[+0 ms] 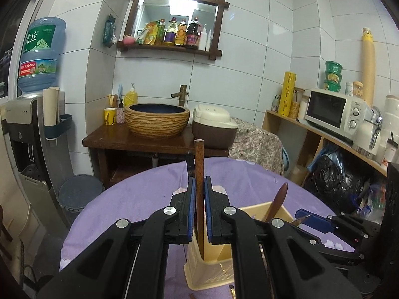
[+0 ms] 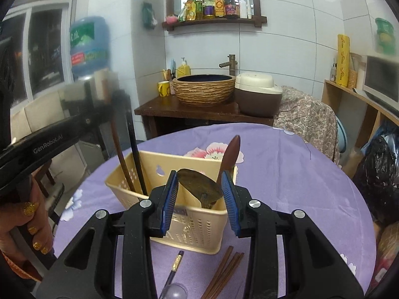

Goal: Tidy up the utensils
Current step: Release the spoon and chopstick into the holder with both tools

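Chopsticks (image 1: 199,174) upright, pinched in left tongs (image 1: 199,214) over basket (image 2: 149,164); right tongs (image 2: 200,199), tilted downward, clamping spoon (image 2: 199,183).

1. "GenRobot.AI" is printed in pale letters on the black arm of the left gripper (image 2: 129,134), as seen in the right wrist view.
2. Large white Chinese characters, the last read as "丘", are printed on the green label of the water jug (image 1: 40,54) in the left wrist view.
3. A row of digits is printed on the jug's red band; it is too small to be read with certainty.
4. Small lettering is carried beside the microwave (image 1: 334,112) dials; it cannot be made out.
5. Labels are borne by the shelf bottles (image 1: 180,33); no wording on them can be read.
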### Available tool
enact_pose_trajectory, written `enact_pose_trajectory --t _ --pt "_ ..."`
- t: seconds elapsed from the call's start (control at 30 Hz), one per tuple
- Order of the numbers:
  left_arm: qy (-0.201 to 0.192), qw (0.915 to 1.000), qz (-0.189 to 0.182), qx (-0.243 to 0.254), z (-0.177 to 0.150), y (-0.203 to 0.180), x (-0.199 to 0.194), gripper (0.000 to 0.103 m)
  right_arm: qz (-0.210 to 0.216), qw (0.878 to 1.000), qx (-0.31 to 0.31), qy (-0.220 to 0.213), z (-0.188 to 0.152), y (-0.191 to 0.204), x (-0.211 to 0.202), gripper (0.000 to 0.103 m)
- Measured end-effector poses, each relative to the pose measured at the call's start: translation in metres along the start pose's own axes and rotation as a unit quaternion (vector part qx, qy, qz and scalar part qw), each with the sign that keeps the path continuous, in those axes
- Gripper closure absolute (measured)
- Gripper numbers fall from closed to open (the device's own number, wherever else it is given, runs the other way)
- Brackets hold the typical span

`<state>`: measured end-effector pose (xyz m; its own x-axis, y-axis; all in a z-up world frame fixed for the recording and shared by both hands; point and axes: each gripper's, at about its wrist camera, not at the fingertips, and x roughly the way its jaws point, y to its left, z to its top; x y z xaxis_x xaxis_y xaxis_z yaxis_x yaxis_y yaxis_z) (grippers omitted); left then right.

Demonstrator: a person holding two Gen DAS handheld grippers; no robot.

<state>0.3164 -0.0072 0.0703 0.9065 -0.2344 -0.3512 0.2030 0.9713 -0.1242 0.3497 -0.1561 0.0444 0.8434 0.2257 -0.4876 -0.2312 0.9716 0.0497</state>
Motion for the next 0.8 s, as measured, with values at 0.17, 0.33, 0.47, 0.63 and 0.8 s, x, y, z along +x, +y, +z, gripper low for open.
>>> enact_pose_trajectory --t 0.17,0.33,0.47,0.63,0.8 --pt "-0.001 1.0 0.005 0.005 -0.005 0.002 0.002 0.095 -0.009 1.0 -0.002 -0.004 -0.002 0.0 0.001 0.066" --pt "0.002 1.0 0.0 0.003 -0.004 0.002 -0.004 0.093 -0.017 1.0 0.0 -0.017 -0.003 -0.002 -0.006 0.044" --pt "-0.003 0.9999 -0.006 -0.01 -0.005 0.006 -0.022 0.058 -0.014 0.999 0.005 -0.029 -0.005 -0.004 -0.021 0.04" --pt "0.001 0.9996 -0.014 -0.025 -0.021 0.01 -0.051 0.036 -0.022 0.999 0.005 -0.042 -0.017 -0.002 -0.053 0.023" --pt "0.026 0.9996 -0.006 -0.012 -0.051 0.005 -0.072 0.02 -0.031 0.999 0.016 -0.03 -0.04 -0.004 -0.079 0.02"
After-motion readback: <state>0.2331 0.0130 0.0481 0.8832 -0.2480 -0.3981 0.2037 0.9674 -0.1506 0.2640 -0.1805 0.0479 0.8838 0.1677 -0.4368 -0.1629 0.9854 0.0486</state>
